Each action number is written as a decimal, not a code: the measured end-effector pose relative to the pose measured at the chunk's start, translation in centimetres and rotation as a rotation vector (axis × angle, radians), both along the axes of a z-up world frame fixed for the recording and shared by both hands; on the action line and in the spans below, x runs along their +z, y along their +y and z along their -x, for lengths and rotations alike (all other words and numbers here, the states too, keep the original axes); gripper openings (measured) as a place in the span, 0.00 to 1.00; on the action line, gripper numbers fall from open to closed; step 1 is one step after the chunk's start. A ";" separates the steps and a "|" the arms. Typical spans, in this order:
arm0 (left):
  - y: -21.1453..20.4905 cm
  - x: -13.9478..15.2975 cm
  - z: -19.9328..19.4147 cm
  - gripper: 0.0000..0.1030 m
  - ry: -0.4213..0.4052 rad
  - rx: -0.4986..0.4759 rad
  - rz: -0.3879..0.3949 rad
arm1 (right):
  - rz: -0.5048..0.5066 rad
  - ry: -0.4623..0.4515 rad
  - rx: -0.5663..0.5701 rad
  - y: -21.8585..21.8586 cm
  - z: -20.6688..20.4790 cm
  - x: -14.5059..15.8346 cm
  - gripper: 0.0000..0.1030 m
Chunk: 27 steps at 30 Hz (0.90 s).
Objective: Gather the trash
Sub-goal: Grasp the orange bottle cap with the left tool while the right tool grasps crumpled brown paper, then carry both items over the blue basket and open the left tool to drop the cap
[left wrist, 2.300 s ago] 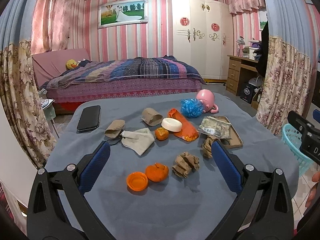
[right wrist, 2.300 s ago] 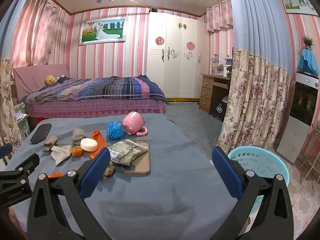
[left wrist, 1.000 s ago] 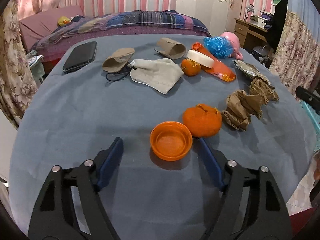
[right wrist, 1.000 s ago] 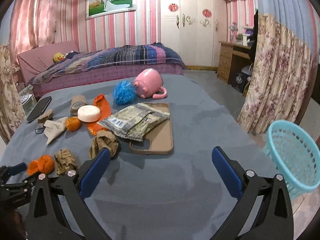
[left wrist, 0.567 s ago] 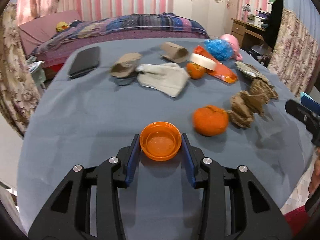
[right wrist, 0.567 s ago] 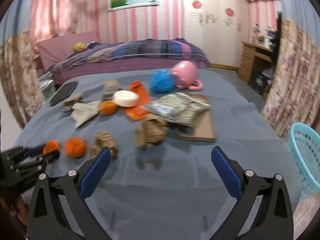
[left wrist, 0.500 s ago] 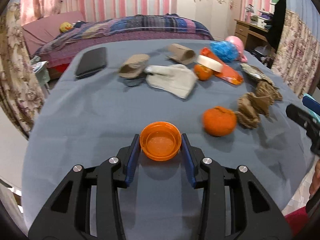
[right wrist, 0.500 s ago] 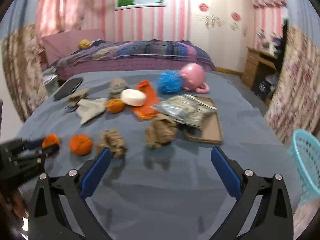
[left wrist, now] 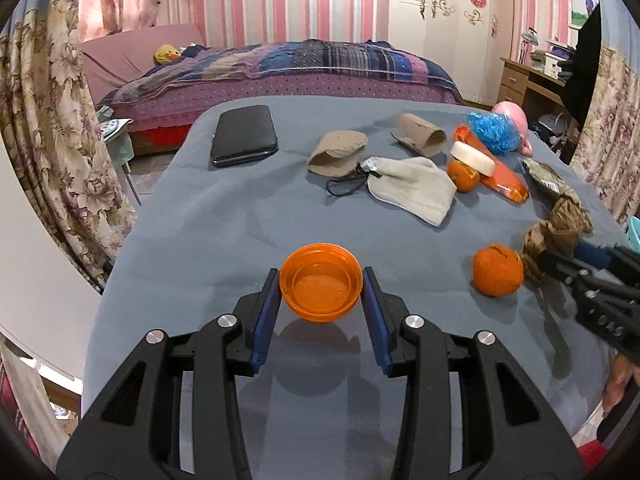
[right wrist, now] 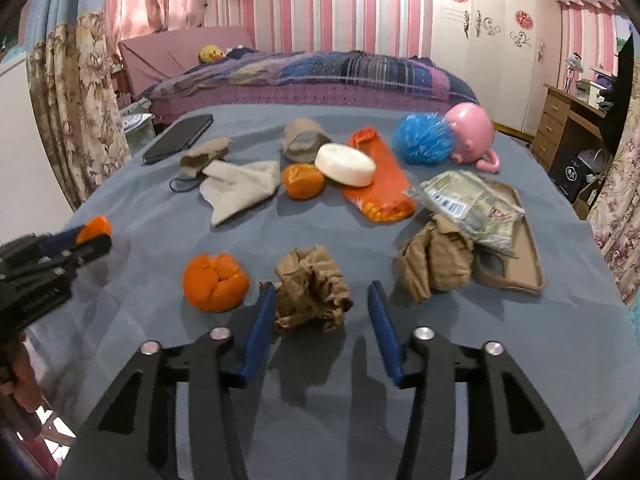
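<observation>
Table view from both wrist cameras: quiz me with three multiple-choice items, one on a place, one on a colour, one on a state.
1. The white soap bar rests partly on:
A. the orange packet
B. the black phone
C. the grey cloth

2. The puff beside the pink mug is:
A. green
B. blue
C. yellow

3. The orange lid is:
A. lying free, far from any tongs
B. gripped between the pads of the left tongs
C. covered by crumpled paper

Answers:
1 A, the bar overlaps the packet's upper end.
2 B, its mesh is bright blue.
3 B, the left tongs' jaws have just been closing and both blue pads press on the lid's sides.
</observation>
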<state>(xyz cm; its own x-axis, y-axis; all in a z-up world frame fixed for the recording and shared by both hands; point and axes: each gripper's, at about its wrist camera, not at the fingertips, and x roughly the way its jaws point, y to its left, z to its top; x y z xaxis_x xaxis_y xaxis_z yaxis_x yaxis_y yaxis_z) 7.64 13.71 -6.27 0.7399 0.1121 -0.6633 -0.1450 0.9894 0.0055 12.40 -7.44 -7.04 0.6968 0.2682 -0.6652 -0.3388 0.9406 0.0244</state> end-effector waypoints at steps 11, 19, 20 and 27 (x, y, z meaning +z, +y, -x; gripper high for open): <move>-2.9 3.1 0.5 0.38 -0.064 0.000 -0.010 | -0.029 -0.080 0.006 -2.2 1.4 2.3 0.18; -6.7 5.4 0.8 0.38 -0.106 -0.031 -0.022 | -0.049 -0.145 -0.009 -6.4 1.8 5.8 0.18; -7.3 5.7 0.8 0.38 -0.110 -0.038 -0.026 | -0.054 -0.152 -0.017 -7.0 1.8 6.1 0.18; -12.1 7.2 0.6 0.38 -0.149 -0.094 -0.036 | -0.064 -0.217 -0.125 -14.5 2.6 8.9 0.18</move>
